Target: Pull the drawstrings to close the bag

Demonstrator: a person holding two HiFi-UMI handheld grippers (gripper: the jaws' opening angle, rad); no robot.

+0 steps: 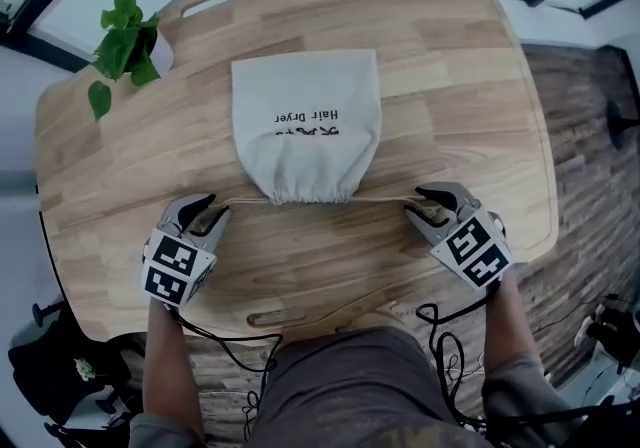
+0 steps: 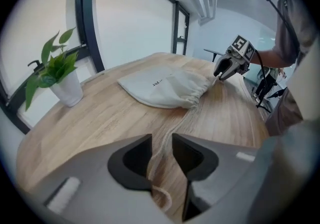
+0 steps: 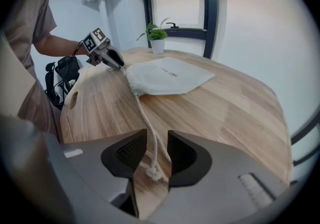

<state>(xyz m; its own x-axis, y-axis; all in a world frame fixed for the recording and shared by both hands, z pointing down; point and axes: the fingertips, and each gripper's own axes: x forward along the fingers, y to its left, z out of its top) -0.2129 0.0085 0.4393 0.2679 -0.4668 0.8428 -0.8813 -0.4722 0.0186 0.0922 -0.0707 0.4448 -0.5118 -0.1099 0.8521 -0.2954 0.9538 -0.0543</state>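
My left gripper [image 1: 212, 210] and right gripper [image 1: 416, 206] are both let go, a string [image 3: 150, 143] lying loose between each one's jaws, and the bag [image 1: 305, 121] sits mid-table [image 1: 450, 56], so a knot [image 3: 152, 173] could snag and drag it if I lift.

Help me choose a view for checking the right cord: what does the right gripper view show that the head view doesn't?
Only the right gripper view: the knotted cord end lying loose between the right gripper's parted jaws. Only the head view: that gripper's marker cube and the readable Hair Dryer print. Both: the cinched bag, plant, left gripper, wooden table.
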